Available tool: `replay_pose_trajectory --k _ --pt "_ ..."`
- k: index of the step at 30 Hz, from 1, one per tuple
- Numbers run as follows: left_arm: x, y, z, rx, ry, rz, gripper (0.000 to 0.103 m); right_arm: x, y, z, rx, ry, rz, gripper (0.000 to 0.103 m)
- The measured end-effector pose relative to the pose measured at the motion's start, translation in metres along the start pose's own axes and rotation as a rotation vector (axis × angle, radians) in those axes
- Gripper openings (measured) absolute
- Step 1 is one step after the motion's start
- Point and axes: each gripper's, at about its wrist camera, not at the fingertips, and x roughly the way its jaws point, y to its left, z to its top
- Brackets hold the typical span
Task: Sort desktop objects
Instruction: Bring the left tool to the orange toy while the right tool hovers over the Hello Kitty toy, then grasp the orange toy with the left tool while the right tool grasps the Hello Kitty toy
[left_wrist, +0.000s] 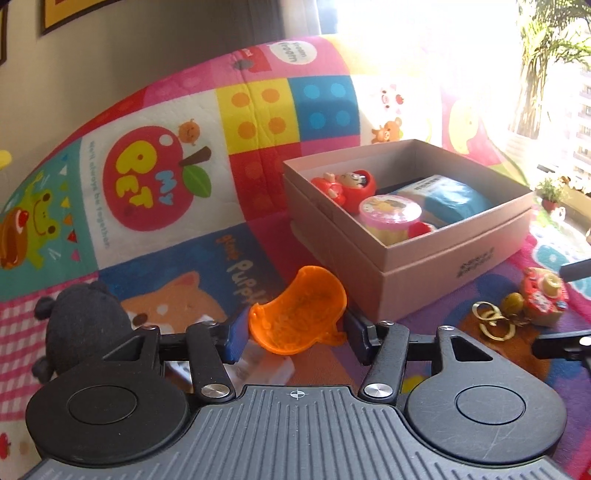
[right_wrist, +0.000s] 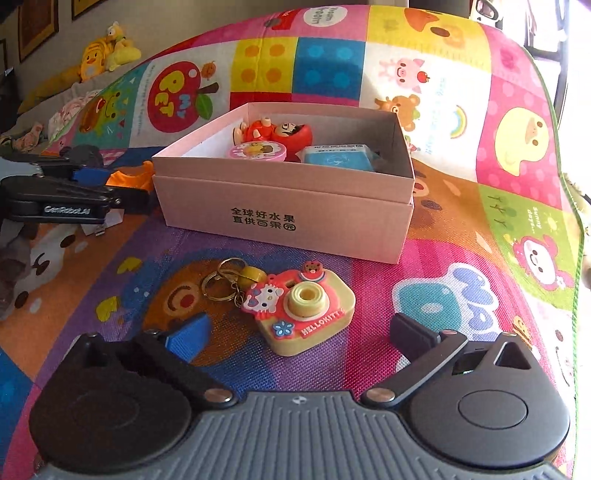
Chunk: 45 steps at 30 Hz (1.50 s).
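Pink box (left_wrist: 443, 266) sits right of centre, already half full. My left gripper (left_wrist: 295, 332) pinches the orange scoop (left_wrist: 295, 314) at lower centre; lift straight. Right gripper (right_wrist: 299, 332) gapes around the camera keychain (right_wrist: 303, 314); squeeze evenly.

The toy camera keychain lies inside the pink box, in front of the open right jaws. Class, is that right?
Not quite. The toy camera keychain lies on the play mat, outside the pink box, as the right wrist view shows. It is indeed in front of the open right gripper.
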Motion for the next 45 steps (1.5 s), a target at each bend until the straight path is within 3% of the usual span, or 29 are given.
replay_pose_trajectory --k 5,6,8,12,17,19,22,23,25,28,31,37,39,40,45 --pt "-0.049 -0.031 -0.031 -0.028 -0.008 -0.142 0.062 -0.003 0.005 0.0 -0.026 -0.016 -0.01 0.103" --pt "-0.052 -0.036 -0.037 -0.037 -0.004 -0.148 0.074 -0.004 0.005 -0.001 -0.029 -0.025 -0.012 0.103" --pt "-0.053 -0.042 -0.045 -0.052 0.006 -0.14 0.087 -0.009 0.004 0.001 -0.047 -0.053 -0.015 0.103" --pt "-0.047 -0.041 -0.053 -0.11 0.032 -0.157 0.092 -0.014 0.0 0.007 -0.129 -0.066 0.004 0.103" --pt "-0.047 -0.038 -0.055 -0.129 0.032 -0.165 0.096 0.007 -0.006 0.018 -0.116 -0.001 0.076 0.103" --pt "-0.047 -0.036 -0.056 -0.148 0.034 -0.161 0.097 0.012 -0.01 0.019 -0.057 0.048 0.145 0.103" --pt "-0.046 -0.03 -0.057 -0.182 0.041 -0.168 0.098 -0.002 -0.005 0.013 -0.034 0.07 0.319 0.103" --pt "-0.046 -0.029 -0.058 -0.191 0.045 -0.172 0.098 -0.01 -0.002 0.01 -0.034 0.066 0.389 0.103" --pt "-0.045 -0.028 -0.057 -0.194 0.048 -0.178 0.099 -0.028 0.003 0.006 -0.047 0.021 0.436 0.103" --pt "-0.045 -0.031 -0.057 -0.179 0.049 -0.183 0.1 -0.04 0.011 0.007 -0.065 -0.048 0.311 0.103" --pt "-0.044 -0.032 -0.057 -0.17 0.051 -0.183 0.1 -0.034 0.018 0.01 -0.031 -0.041 0.236 0.102" --pt "-0.046 -0.036 -0.058 -0.153 0.058 -0.171 0.1 -0.003 0.024 0.014 0.07 0.042 0.164 0.082" --pt "-0.048 -0.037 -0.058 -0.145 0.059 -0.172 0.1 -0.004 0.029 0.011 0.023 0.032 0.12 0.071" --pt "-0.048 -0.038 -0.059 -0.145 0.059 -0.172 0.1 -0.006 0.031 0.009 -0.005 0.032 0.107 0.06" --pt "-0.048 -0.04 -0.057 -0.146 0.057 -0.157 0.1 -0.018 0.016 -0.003 -0.005 0.028 0.063 0.058"
